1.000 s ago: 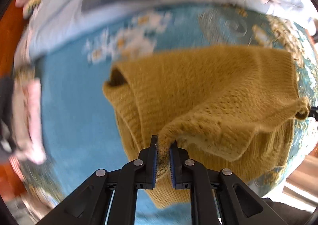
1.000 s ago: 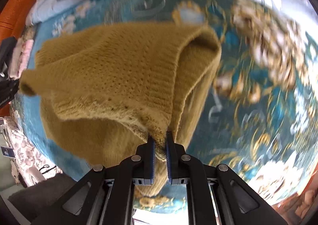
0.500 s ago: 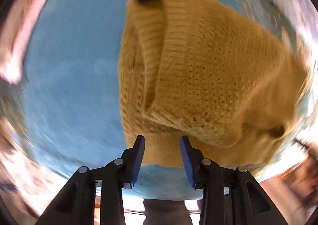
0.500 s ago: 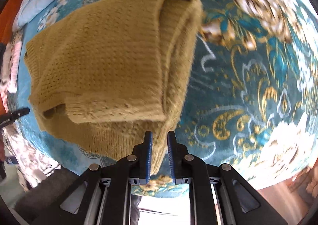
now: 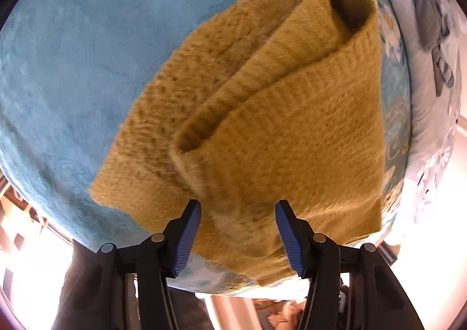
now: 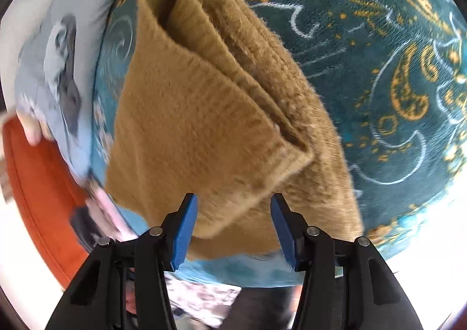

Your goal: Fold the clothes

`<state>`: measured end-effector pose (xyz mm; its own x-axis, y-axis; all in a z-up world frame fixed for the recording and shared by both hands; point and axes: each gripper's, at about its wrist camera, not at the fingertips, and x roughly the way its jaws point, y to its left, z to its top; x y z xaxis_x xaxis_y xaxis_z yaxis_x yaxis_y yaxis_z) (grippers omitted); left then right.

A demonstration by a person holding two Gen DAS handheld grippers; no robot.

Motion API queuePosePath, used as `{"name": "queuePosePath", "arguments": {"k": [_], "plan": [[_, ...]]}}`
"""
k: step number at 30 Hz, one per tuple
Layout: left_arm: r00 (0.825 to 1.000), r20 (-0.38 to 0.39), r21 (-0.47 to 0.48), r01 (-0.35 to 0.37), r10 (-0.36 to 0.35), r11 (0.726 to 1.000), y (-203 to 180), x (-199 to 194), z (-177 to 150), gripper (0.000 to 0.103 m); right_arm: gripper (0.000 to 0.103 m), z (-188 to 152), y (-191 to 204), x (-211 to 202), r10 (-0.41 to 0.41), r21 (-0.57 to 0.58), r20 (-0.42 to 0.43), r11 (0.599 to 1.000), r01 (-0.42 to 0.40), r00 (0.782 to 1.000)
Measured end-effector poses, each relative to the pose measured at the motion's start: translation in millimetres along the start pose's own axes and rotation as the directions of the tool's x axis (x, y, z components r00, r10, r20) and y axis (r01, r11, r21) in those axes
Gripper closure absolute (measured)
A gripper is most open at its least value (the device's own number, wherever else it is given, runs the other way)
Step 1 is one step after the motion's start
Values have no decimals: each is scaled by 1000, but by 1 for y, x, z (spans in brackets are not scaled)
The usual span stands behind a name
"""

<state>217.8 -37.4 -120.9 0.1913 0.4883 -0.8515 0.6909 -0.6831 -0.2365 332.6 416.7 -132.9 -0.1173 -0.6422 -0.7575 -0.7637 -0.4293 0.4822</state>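
Note:
A mustard-yellow knitted sweater point(image 5: 277, 131) lies folded in layers on a blue-teal patterned bedspread point(image 5: 73, 52). It also shows in the right wrist view point(image 6: 204, 114), with stacked folded edges along its right side. My left gripper point(image 5: 238, 207) is open and empty, its blue-padded fingers just above the sweater's near edge. My right gripper point(image 6: 233, 201) is open and empty too, hovering over the sweater's near edge from the other side.
A light blue printed pillow or cloth point(image 6: 55, 47) lies left of the sweater in the right wrist view, with an orange-red surface point(image 6: 38, 184) below it. The same pale printed fabric point(image 5: 432, 67) borders the bedspread on the right in the left wrist view.
Both grippers held the sweater's edge a second ago. They have let it go and opened wide, and the folded layer now rests on the sweater. Both cameras have swung round.

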Motion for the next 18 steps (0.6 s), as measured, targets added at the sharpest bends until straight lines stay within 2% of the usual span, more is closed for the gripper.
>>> {"name": "queuePosePath", "arguments": {"k": [3,6,8,10,11,13,15,18], "plan": [[997,-31,6,-69,69,998,-11,8,0,48,50,6,1,8,-25,73,-24,997,27,999],[995,-24,-11,-95,94,995,-17,11,1,60,53,10,-3,16,-25,156,-44,987,31,999],[993,-15,-19,-118,118,993,-22,10,4,76,69,11,-6,18,-35,181,-44,983,43,998],[989,-9,-19,-145,145,989,-29,7,10,82,80,11,-7,19,-50,191,-44,980,57,998],[988,-7,-20,-156,155,988,-30,8,10,90,84,10,-8,19,-56,192,-44,979,63,997],[987,-7,-37,-161,161,986,-33,6,11,92,91,7,-7,17,-50,192,-43,980,58,998],[992,4,-25,-125,125,992,-42,-8,22,93,92,7,-1,10,-27,182,-32,983,33,999],[998,67,112,-29,21,993,-91,-43,27,93,93,12,26,-13,34,111,25,993,-37,999]]}}
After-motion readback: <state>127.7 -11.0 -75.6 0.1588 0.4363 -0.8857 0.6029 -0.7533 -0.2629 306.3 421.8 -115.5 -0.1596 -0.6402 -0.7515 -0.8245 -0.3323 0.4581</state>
